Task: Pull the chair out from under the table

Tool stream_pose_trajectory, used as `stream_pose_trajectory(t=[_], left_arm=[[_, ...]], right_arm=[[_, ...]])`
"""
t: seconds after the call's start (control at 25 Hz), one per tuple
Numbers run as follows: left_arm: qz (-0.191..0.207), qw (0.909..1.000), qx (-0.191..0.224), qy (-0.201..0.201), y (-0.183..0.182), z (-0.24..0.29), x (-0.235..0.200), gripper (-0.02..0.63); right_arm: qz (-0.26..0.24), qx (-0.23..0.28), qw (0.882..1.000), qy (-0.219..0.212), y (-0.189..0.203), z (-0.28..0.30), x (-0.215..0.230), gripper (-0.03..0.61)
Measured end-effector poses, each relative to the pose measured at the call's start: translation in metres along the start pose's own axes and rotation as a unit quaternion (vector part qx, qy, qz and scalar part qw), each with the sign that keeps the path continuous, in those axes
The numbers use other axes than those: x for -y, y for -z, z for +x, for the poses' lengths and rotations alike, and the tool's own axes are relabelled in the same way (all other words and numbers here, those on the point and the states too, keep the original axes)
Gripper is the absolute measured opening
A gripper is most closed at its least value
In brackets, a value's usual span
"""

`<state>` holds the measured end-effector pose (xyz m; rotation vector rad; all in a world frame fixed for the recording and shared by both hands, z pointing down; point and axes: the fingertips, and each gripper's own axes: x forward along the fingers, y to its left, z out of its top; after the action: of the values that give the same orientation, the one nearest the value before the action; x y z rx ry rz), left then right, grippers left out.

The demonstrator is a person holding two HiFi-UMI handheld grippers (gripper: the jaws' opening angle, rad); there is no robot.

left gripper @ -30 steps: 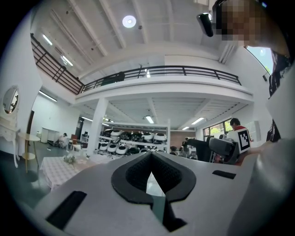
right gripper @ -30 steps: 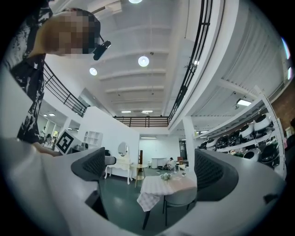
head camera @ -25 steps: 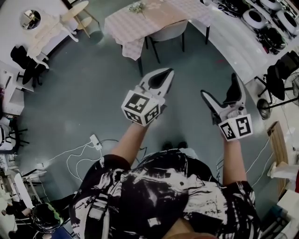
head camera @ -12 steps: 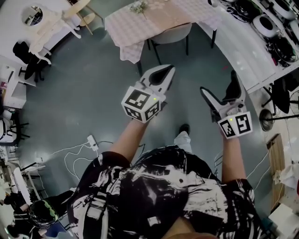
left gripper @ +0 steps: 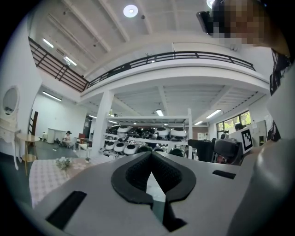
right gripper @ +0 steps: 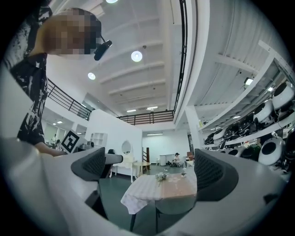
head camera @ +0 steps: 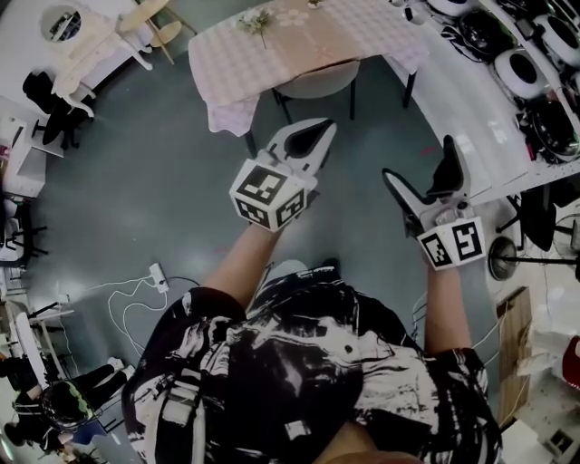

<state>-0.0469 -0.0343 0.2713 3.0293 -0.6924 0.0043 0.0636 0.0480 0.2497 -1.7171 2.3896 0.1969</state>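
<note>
The table point(head camera: 237, 54), under a pale checked cloth with a small flower bunch point(head camera: 258, 20), stands ahead of me. The grey chair point(head camera: 315, 82) is tucked under its near side, with only the seat back and dark legs showing. My left gripper point(head camera: 324, 130) is shut and empty, held in the air short of the chair. My right gripper point(head camera: 418, 157) is open and empty, to the right of the chair. In the right gripper view the table point(right gripper: 152, 186) and chair point(right gripper: 177, 205) sit between the open pads point(right gripper: 214, 173). In the left gripper view my left gripper point(left gripper: 150, 156) is shut.
A long white counter with round white machines point(head camera: 521, 68) curves along the right. A white dressing table point(head camera: 82, 45) and a wooden stool point(head camera: 149, 18) stand at the far left. Cables and a power strip point(head camera: 159, 276) lie on the grey floor to my left.
The table and chair have come nearer and slid a little left in the head view as the person walked forward. Both grippers keep their pose and state.
</note>
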Motion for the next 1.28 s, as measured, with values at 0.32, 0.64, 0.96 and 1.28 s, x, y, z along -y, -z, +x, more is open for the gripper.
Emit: stream_pose_trajectory(t=[0.32,0.64,0.96,1.28], left_arm=[[0.008,0.9997,-0.014,-0.016,0.006,0.081,-0.035,0.0],[0.0,0.9994,-0.005,-0.035,0.026,0.182,-0.115,0.0],[-0.011,0.9968,-0.006,-0.079,0.027,0.265,-0.212,0.0],[-0.02,0.9886,-0.013,-0.148,0.03,0.28,-0.284,0.0]], right_arm=[[0.009,-0.001,1.0,-0.004,0.012,0.024,0.077,0.577],[-0.005,-0.014,1.0,-0.024,0.042,0.099,0.166,0.575],[-0.008,-0.039,0.995,-0.095,0.073,0.209,0.222,0.575],[0.019,-0.051,0.984,-0.171,0.112,0.3,0.244,0.575]])
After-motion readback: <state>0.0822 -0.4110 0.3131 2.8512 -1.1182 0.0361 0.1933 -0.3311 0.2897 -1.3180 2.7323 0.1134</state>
